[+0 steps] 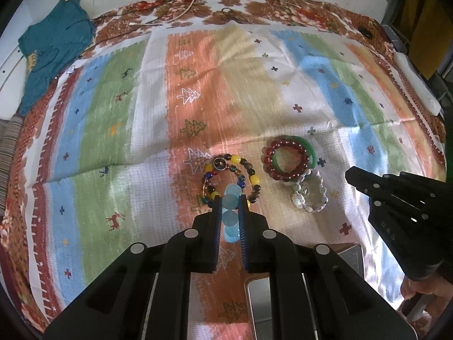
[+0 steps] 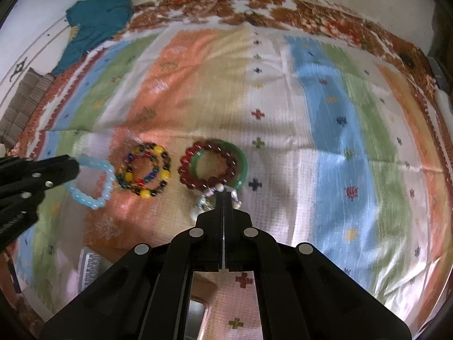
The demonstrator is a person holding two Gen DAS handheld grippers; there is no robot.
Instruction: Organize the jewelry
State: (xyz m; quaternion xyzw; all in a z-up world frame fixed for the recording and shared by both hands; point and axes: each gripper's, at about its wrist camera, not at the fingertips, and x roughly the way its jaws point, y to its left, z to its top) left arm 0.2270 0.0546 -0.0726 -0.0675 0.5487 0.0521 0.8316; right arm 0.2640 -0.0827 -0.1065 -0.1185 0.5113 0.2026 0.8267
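My left gripper (image 1: 230,198) is shut on a light blue bead bracelet (image 1: 231,192), whose beads show between the fingers. In the right wrist view the blue bracelet's (image 2: 90,182) loop hangs from the left gripper (image 2: 74,167). A multicoloured bead bracelet (image 1: 252,174) lies just beyond it, with a small dark ring (image 1: 220,164) on its rim. To its right a dark red bead bracelet (image 1: 287,158) sits on a green bangle (image 1: 310,148). A pale white bracelet (image 1: 310,197) lies below them. My right gripper (image 2: 223,194) is shut and empty, its tips over the white bracelet (image 2: 205,202).
Everything lies on a striped, patterned cloth (image 1: 158,119) over a floral cover. A teal garment (image 1: 53,48) is bunched at the far left corner. A shiny metal container (image 1: 259,297) sits near the front edge under my left gripper. Thin cords (image 1: 181,8) run along the far edge.
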